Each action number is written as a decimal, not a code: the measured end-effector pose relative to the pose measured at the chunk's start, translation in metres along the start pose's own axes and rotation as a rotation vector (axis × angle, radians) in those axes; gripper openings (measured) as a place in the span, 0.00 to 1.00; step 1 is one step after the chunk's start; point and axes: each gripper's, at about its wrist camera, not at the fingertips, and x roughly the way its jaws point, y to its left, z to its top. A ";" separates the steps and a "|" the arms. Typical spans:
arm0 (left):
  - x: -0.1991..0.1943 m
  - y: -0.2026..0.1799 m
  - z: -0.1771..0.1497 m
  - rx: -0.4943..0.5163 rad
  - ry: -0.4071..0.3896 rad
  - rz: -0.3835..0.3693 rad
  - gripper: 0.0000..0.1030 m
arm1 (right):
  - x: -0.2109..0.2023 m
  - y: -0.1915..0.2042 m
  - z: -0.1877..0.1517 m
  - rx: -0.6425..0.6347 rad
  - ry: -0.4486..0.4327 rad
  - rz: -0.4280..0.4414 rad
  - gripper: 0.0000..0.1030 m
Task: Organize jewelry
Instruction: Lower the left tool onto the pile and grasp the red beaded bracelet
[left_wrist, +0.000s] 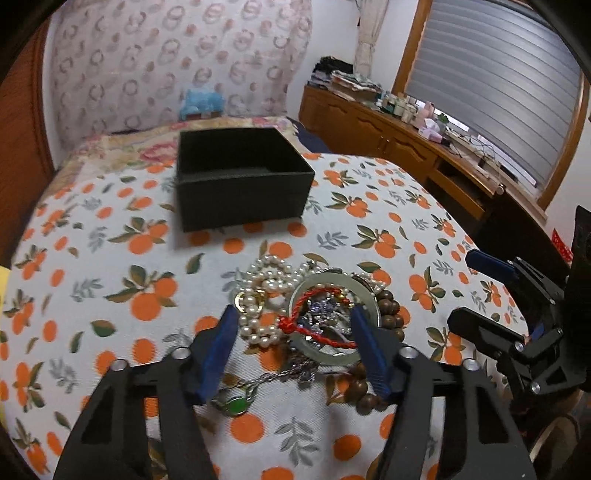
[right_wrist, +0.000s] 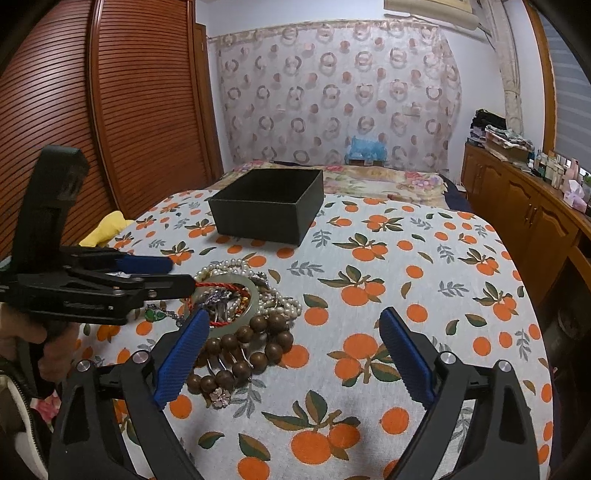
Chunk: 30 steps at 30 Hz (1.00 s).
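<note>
A tangled jewelry pile lies on the orange-print tablecloth (left_wrist: 110, 229): a pale jade bangle (left_wrist: 332, 360) with a red cord (left_wrist: 295, 325) across it, pearl strands (left_wrist: 273, 280), brown wooden beads (right_wrist: 243, 347) and a green pendant (left_wrist: 236, 406). My left gripper (left_wrist: 293, 312) straddles the pile, one pad beside the pearls and the other over the bangle's right rim, with no clear squeeze on either. From the right wrist its tips (right_wrist: 181, 274) hover at the bangle (right_wrist: 253, 295). My right gripper (right_wrist: 294, 314) stands wide open, its left finger beside the wooden beads. An open black box (left_wrist: 240, 181) sits beyond the pile.
A bed with a floral cover lies behind the table. A wooden sideboard (right_wrist: 535, 214) with bottles runs along the right, and slatted wardrobe doors (right_wrist: 129, 110) stand on the left. A yellow cloth (right_wrist: 107, 225) lies at the table's left edge. A hand (right_wrist: 44, 350) holds the left gripper.
</note>
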 end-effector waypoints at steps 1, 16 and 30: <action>0.003 0.001 0.000 -0.007 0.007 -0.001 0.52 | 0.000 0.000 0.000 0.001 0.000 0.000 0.92; -0.002 0.006 -0.004 -0.048 -0.033 -0.030 0.07 | 0.003 0.005 -0.001 -0.013 0.008 0.015 0.92; -0.059 0.015 -0.002 -0.045 -0.160 0.003 0.07 | 0.047 0.039 0.022 -0.122 0.105 0.146 0.92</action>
